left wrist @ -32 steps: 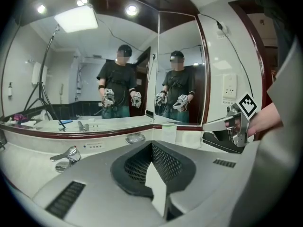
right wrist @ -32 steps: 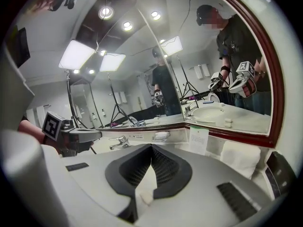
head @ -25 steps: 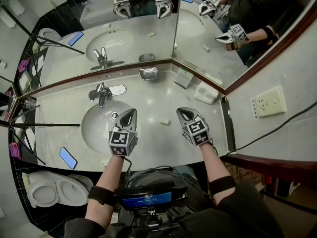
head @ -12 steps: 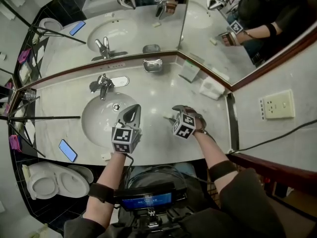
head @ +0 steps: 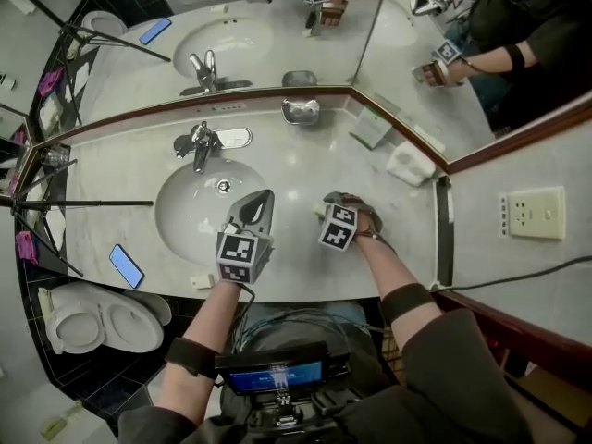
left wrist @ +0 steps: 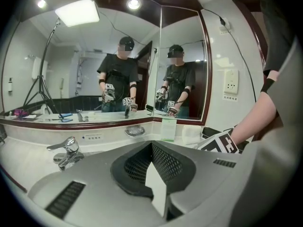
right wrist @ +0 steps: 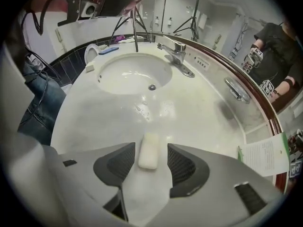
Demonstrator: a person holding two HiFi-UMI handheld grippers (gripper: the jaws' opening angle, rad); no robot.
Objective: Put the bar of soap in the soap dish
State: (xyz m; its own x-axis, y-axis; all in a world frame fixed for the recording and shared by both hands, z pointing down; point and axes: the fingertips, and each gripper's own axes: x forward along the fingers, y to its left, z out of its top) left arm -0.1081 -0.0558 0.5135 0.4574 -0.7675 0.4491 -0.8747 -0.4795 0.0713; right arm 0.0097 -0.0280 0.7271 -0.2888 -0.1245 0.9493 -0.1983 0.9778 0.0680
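The bar of soap (right wrist: 148,151) lies flat on the marble countertop (head: 407,220), well apart from the soap dish (head: 301,111) at the mirror corner, with faucet (head: 197,143) and basin (head: 190,213) to the left. The right gripper (right wrist: 151,146) points steeply down with its jaws, which have just been opening, astride the soap and the pads clear of it. The left gripper (head: 262,200) hovers at the basin's edge, clenched on nothing.

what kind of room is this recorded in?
A bathroom, possibly a hotel's. A vanity counter holds a sunken basin with a chrome faucet, a mirror wraps the corner above it, and a toilet stands beside the counter.
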